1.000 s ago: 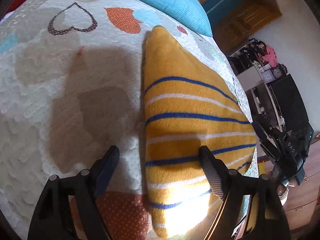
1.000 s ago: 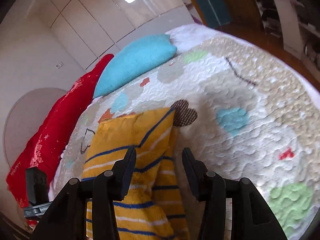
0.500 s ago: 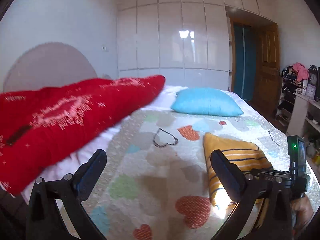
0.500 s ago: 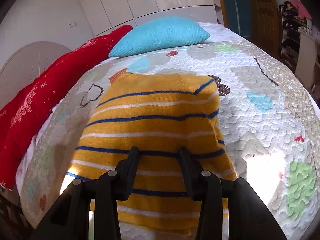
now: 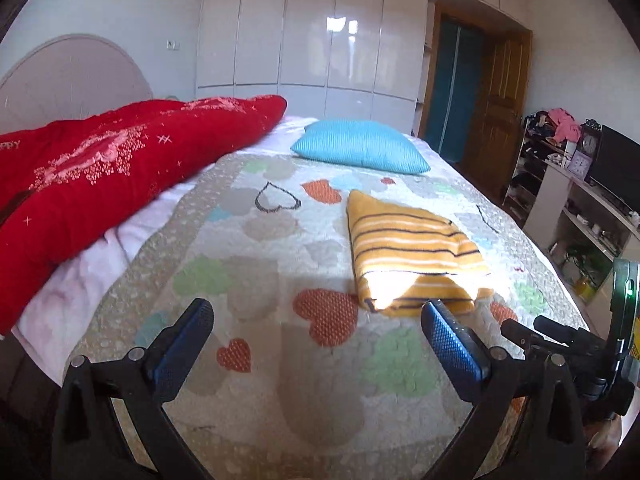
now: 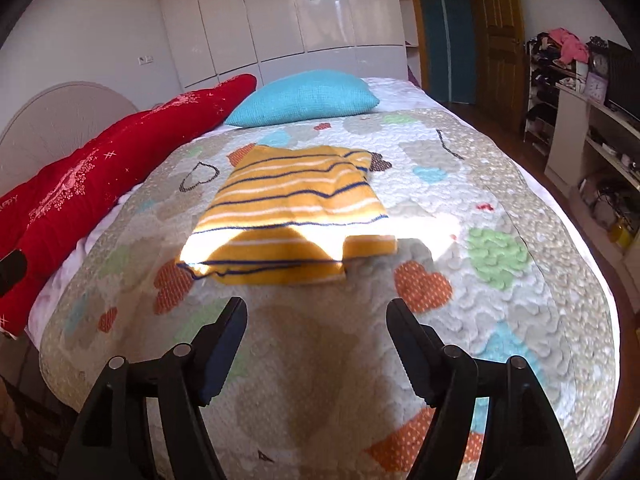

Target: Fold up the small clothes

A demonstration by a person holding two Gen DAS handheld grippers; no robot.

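Note:
A folded yellow garment with blue and white stripes (image 5: 412, 252) (image 6: 296, 208) lies flat on the heart-patterned quilt (image 5: 256, 264) (image 6: 472, 216), a patch of sunlight across its near edge. My left gripper (image 5: 316, 320) hangs open above the quilt, well short of the garment, nothing between its fingers. My right gripper (image 6: 316, 316) is pulled back from the garment's near edge; its jaws are opening and hold nothing. The right gripper's body (image 5: 576, 344) shows at the lower right of the left wrist view.
A red blanket (image 5: 100, 176) (image 6: 80, 184) lies along the bed's left side by a rounded headboard (image 5: 68, 80). A blue pillow (image 5: 360, 144) (image 6: 304, 98) sits at the far end. Shelves (image 5: 580, 208) (image 6: 592, 128) with clutter stand right of the bed, a wooden door (image 5: 500, 112) beyond.
Both grippers have drawn back from the garment and let it go; it now lies folded farther ahead. The left gripper rose and opened wide; the right one widened over the last half second.

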